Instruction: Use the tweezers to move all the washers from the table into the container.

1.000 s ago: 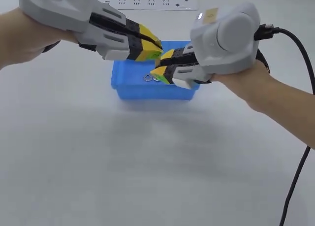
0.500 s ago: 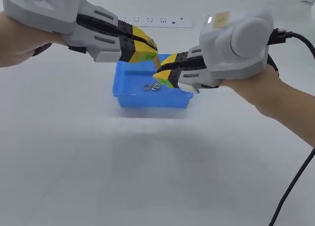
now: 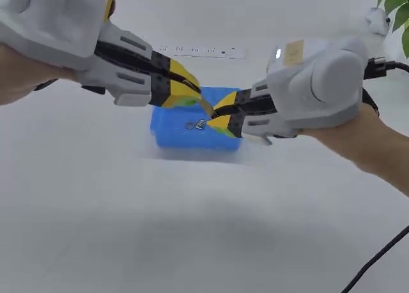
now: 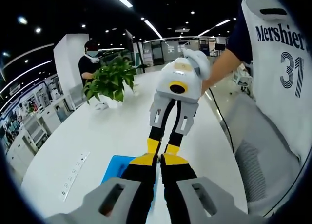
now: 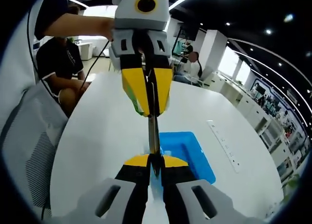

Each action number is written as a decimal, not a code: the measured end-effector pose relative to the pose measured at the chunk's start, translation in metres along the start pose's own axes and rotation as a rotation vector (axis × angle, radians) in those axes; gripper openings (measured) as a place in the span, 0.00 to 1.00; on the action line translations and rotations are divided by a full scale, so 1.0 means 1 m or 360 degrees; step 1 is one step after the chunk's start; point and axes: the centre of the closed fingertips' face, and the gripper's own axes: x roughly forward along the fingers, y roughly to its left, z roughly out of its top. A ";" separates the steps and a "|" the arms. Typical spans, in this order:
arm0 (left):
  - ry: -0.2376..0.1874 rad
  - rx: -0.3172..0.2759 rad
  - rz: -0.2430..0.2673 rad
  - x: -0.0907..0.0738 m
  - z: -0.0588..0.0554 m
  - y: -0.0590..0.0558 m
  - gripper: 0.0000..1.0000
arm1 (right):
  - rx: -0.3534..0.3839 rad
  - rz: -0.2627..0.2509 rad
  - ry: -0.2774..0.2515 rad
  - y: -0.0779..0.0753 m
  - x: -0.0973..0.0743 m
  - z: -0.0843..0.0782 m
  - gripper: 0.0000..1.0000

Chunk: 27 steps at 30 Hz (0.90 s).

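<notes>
Washers (image 3: 200,124) lie inside the blue container (image 3: 192,140), and the bare table (image 3: 192,229) around it suggests little is left to move, while left gripper (image 3: 195,96) and right gripper (image 3: 215,117), just above the container, both clench the tweezers (image 5: 154,131) between them.

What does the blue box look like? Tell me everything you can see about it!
The blue rectangular plastic container is a shallow open tray with low straight walls and no lid. It sits flat on the white table. A few small metal ring washers lie on its floor. Just above it the left gripper and right gripper meet tip to tip, both shut on thin metal tweezers; neither seems to touch the container.
</notes>
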 end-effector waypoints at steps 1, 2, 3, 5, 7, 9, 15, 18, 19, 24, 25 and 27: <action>-0.0002 -0.0008 -0.0009 0.001 -0.002 -0.005 0.08 | -0.0008 0.0007 0.0018 0.006 -0.001 -0.002 0.09; 0.0000 -0.0016 -0.0015 0.002 -0.005 -0.006 0.08 | -0.0005 0.0013 0.0034 0.009 -0.002 -0.004 0.09; 0.0001 -0.0021 -0.0016 0.004 -0.007 -0.009 0.08 | -0.0002 0.0022 0.0049 0.013 -0.002 -0.007 0.09; 0.0010 -0.0044 -0.0030 0.008 -0.013 -0.018 0.08 | 0.0002 0.0041 0.0087 0.022 -0.003 -0.014 0.09; 0.0028 -0.0067 -0.0045 0.014 -0.021 -0.028 0.08 | 0.0000 0.0064 0.0128 0.031 -0.002 -0.023 0.09; 0.0056 -0.0085 -0.0051 0.021 -0.027 -0.037 0.08 | -0.0010 0.0091 0.0180 0.037 0.000 -0.033 0.09; 0.0122 -0.0139 -0.0061 0.035 -0.045 -0.048 0.08 | -0.0070 0.0140 0.0317 0.049 0.010 -0.058 0.09; 0.0151 -0.0172 -0.0063 0.042 -0.056 -0.048 0.08 | -0.0122 0.0154 0.0379 0.049 0.015 -0.068 0.09; 0.0157 -0.0182 -0.0062 0.043 -0.059 -0.047 0.08 | -0.0143 0.0156 0.0393 0.049 0.017 -0.070 0.09; 0.0207 -0.0235 -0.0041 0.050 -0.081 -0.038 0.07 | -0.0198 0.0174 0.0474 0.043 0.029 -0.083 0.09; 0.0224 -0.0247 -0.0033 0.051 -0.087 -0.035 0.07 | -0.0198 0.0180 0.0485 0.042 0.031 -0.085 0.09; 0.0250 -0.0249 -0.0040 0.053 -0.094 -0.034 0.07 | -0.0217 0.0191 0.0517 0.040 0.036 -0.090 0.09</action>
